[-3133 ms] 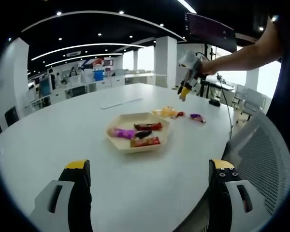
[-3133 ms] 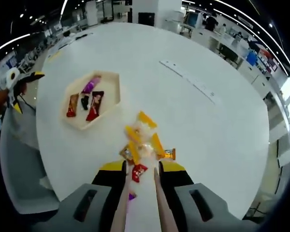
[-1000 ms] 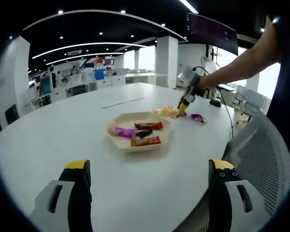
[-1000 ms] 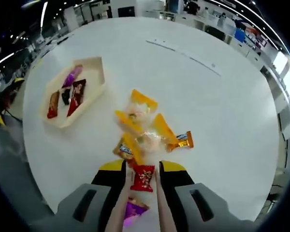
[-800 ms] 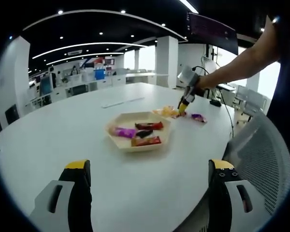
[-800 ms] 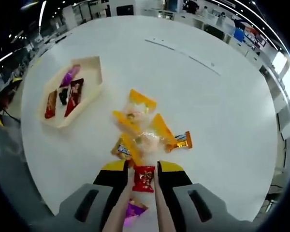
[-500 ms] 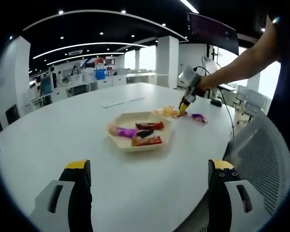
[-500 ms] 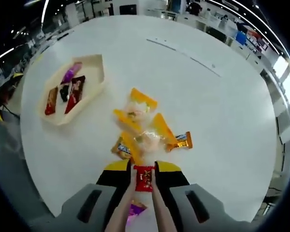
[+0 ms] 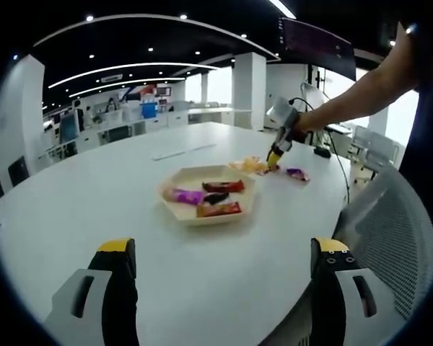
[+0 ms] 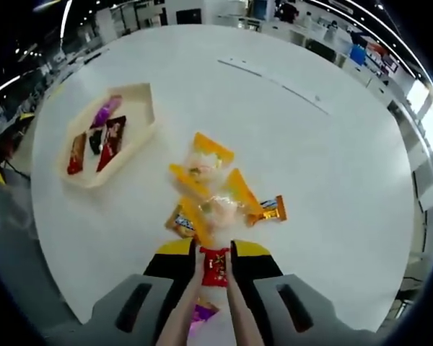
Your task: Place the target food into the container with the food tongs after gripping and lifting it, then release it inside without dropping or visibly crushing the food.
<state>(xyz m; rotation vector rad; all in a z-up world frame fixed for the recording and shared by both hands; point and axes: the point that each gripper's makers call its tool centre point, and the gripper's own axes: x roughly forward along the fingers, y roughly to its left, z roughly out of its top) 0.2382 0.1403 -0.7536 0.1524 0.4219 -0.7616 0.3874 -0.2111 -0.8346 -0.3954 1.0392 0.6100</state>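
Red snack packet (image 10: 216, 266) sits pinched in the right hand-held gripper (image 10: 213, 261).

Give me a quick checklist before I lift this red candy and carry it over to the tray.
1. Tongs closed on the red candy: ok, the tong tips of the right gripper press it from both sides.
2. Wrapper not crushed: cannot tell, too small to judge.
3. Candy free of its neighbours: not ok, it sits right beside the orange packets, so lift straight up.
4. Room in the tray: ok, four sweets lie in it with bare floor left.
5. Path to the tray: ok, bare table lies between.
6. Left gripper out of the way: ok, open and back from the tray.
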